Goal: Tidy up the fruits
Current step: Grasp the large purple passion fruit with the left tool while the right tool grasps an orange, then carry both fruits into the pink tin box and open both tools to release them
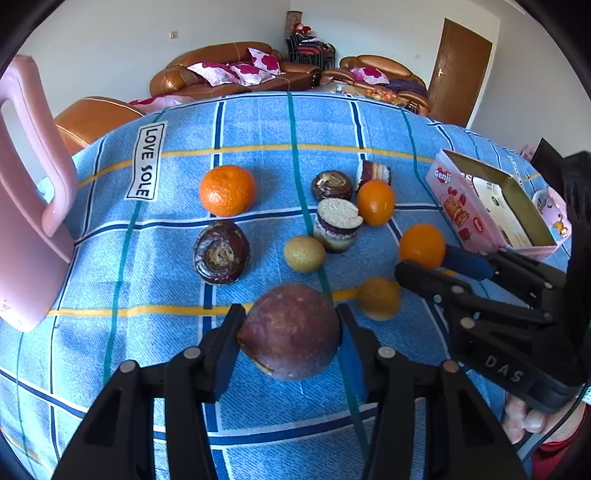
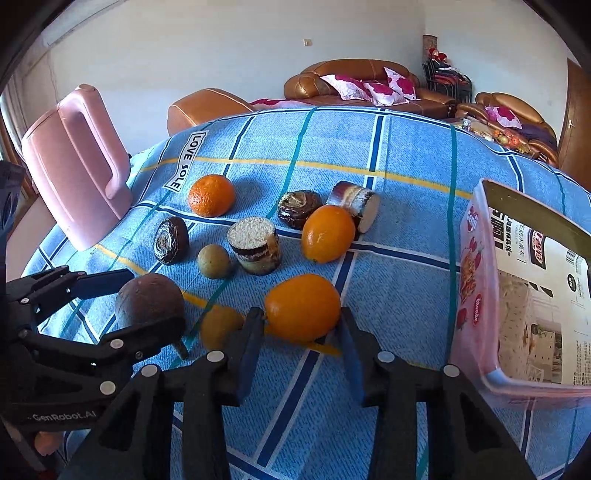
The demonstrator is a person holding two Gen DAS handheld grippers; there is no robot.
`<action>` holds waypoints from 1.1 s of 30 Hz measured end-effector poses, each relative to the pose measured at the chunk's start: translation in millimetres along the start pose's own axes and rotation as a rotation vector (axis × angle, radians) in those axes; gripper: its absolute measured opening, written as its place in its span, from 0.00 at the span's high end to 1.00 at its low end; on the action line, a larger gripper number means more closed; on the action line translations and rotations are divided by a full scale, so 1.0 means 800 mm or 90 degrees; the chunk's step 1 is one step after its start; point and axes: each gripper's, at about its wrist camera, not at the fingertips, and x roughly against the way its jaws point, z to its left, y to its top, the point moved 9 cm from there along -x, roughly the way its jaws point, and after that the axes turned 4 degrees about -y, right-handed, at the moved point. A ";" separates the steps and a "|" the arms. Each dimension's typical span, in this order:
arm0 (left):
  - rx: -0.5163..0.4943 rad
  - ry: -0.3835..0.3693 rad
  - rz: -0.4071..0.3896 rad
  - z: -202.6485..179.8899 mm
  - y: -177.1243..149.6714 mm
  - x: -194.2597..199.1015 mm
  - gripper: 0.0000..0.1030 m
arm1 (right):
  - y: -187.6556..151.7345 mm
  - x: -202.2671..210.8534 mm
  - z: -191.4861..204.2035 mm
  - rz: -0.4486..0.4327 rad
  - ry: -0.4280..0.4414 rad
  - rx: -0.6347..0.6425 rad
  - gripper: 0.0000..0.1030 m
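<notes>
both fruits are gripped mid-table: left claw [image 1: 290, 332] clamps the purple fruit [image 1: 291, 330], right claw [image 2: 301, 325] clamps an orange [image 2: 303, 306]. next, i'd lift both toward the open box [image 2: 476, 295] by the right edge.

Location type: domestic living room. Supporting evidence follows. Two brown leather sofas [image 1: 236, 70] stand along the far white wall, each carrying white cushions with magenta floral print [image 1: 236, 72]. A third leather seat [image 2: 207, 105] stands just beyond the table edge. A brown wooden interior door [image 1: 461, 74] with a lever handle occupies the right corner. Stacked dark chairs [image 1: 310, 50] stand between the sofas, in the corner. A wall switch plate [image 1: 173, 34] is mounted on the plaster. The work surface is a table covered by a blue plaid household cloth [image 1: 258, 125] labelled "LOVE SOLE". A pink electric kettle [image 2: 77, 162] stands on it.
</notes>
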 end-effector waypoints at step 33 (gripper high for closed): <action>-0.019 0.008 -0.250 -0.117 0.082 0.053 0.60 | 0.022 0.118 -0.179 -0.185 -0.096 -0.125 0.59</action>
